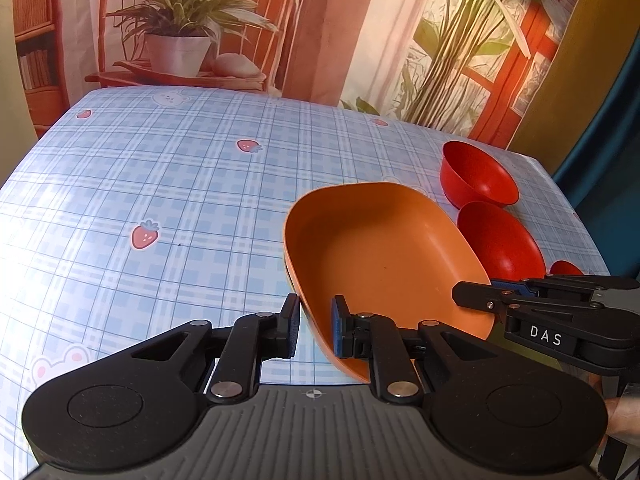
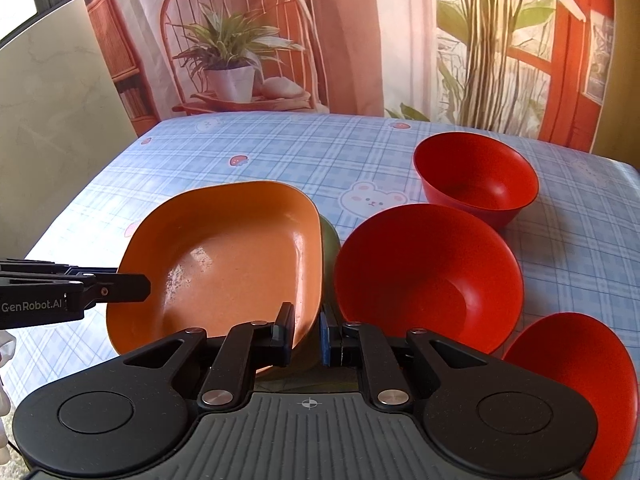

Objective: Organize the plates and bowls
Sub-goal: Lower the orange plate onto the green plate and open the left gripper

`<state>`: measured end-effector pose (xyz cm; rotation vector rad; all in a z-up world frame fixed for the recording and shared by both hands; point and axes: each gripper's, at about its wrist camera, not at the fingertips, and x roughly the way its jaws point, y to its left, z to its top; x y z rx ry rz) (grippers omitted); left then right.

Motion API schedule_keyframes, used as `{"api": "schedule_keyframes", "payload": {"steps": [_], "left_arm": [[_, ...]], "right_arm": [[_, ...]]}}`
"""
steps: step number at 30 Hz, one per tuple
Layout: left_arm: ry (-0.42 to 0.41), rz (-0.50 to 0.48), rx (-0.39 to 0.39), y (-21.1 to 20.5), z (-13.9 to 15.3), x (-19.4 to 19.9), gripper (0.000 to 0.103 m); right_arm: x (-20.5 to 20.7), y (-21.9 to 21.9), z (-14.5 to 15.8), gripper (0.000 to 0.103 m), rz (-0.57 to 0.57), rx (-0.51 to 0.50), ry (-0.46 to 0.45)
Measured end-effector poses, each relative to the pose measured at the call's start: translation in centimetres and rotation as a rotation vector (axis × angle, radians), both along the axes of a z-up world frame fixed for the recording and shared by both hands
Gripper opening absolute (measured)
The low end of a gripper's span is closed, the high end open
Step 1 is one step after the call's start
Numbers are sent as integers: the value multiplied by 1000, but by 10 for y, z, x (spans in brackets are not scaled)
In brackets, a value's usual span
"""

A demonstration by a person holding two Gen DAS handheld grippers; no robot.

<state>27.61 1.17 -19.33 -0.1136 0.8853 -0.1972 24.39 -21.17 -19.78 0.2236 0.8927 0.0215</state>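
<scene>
Orange plate [image 1: 384, 256] gripped at two rims, tilted above the table [image 1: 160, 200].
Left wrist: left gripper [image 1: 315, 330] is clamped on its near rim; long axis runs away. Right wrist: glossy, squarish plate [image 2: 224, 264] is pinched by the right gripper [image 2: 307, 334], beside three red bowls [image 2: 428, 276].

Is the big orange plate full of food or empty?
Empty. The orange plate shows only its bare, shiny inside in both views, with nothing lying in it.

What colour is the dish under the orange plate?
Green: the lower dish peeks out beside the orange plate, best in the right wrist view.
</scene>
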Motion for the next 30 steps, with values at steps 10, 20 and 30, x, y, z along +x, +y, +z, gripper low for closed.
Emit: {"api": "schedule_keyframes", "payload": {"steps": [10, 20, 30], "left_arm": [[6, -8, 17, -2, -5, 3, 17], [-16, 3, 5, 1, 1, -2, 42], [-62, 7, -24, -5, 20, -26, 41]], "right_arm": [[6, -1, -3, 13, -1, -29, 5], [2, 2, 2, 28, 7, -58, -13], [-22, 2, 18, 29, 4, -49, -84]]}}
